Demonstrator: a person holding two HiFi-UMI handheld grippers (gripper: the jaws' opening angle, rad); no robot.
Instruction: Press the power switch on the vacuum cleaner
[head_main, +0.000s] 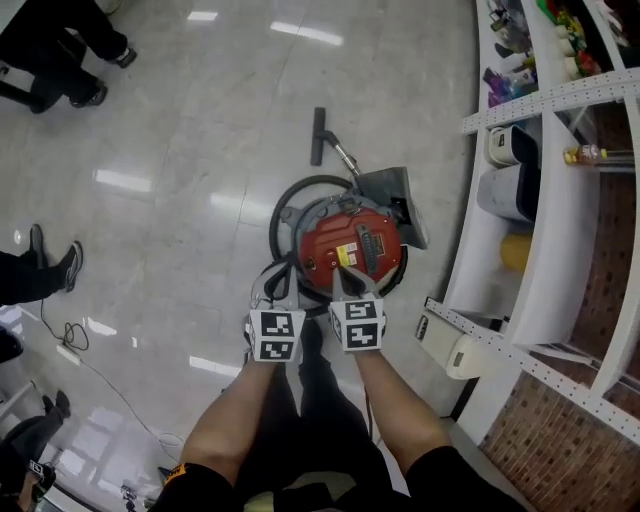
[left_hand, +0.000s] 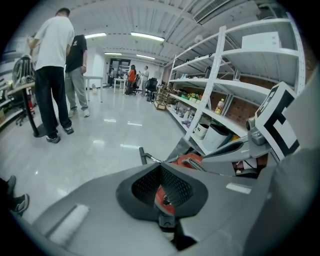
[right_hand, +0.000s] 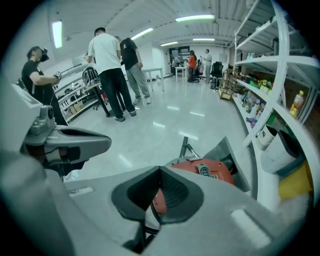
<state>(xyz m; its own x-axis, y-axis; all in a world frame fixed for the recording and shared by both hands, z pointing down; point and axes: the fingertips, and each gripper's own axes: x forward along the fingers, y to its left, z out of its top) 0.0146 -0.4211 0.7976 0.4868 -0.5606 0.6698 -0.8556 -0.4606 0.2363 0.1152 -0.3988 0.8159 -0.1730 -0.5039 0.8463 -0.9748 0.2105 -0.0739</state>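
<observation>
- My left tongs (head_main: 272, 285) were closed on nothing, tips together. They hung at the 7 o'clock side of the vacuum (head_main: 348, 240), near its hose (head_main: 283, 205).
- The vacuum sat on the floor at my 12 o'clock, red lid up.
- My right tongs (head_main: 345, 278) were closed and empty too, over the lid's 6 o'clock edge. I couldn't tell whether they touched it.
- I judged the canister heavy and rigid, so it needed no grip, just closed tips pushed straight down on the switch. I couldn't pick the switch out for certain.
- Shelves (head_main: 560, 100) stood at 3 o'clock.
</observation>
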